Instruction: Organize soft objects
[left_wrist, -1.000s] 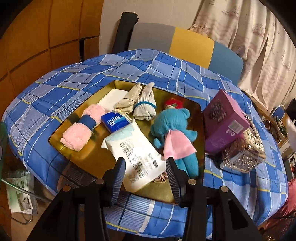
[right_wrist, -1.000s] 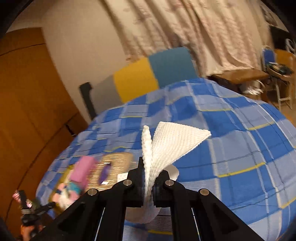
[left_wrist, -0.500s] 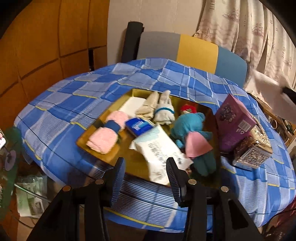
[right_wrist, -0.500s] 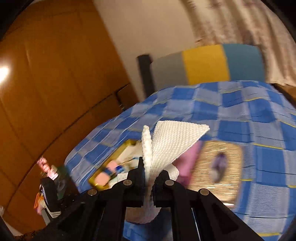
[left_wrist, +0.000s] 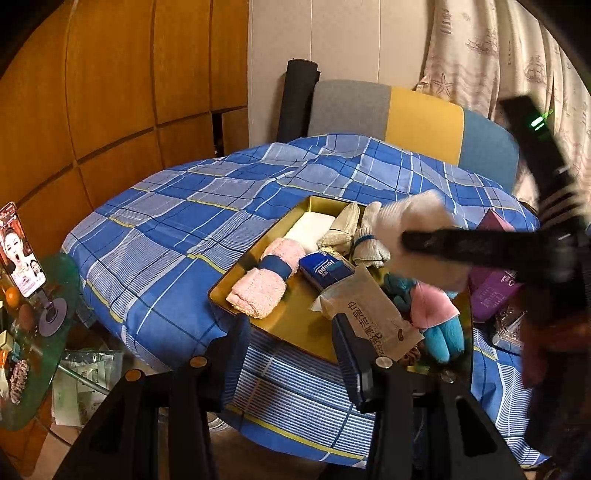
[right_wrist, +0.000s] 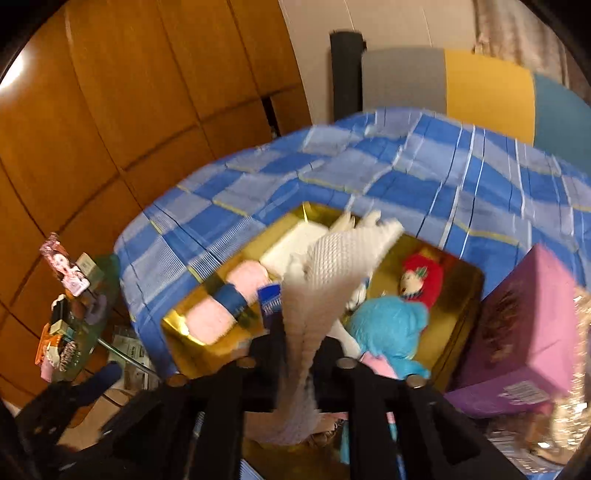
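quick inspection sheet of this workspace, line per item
surface: blue plaid tablecloth over a table, gold tray on it
job's things: in the tray a pink rolled towel, blue plush toy, tissue pack, wipes pack; white knit cloth above the tray
clutter: purple box beside the tray
grippers: left hand-held gripper open, empty; right hand-held gripper jaws just opening, white knit cloth between them
cables: nothing seen
surroundings: wood panel wall, chair, curtain, glass side table with phone
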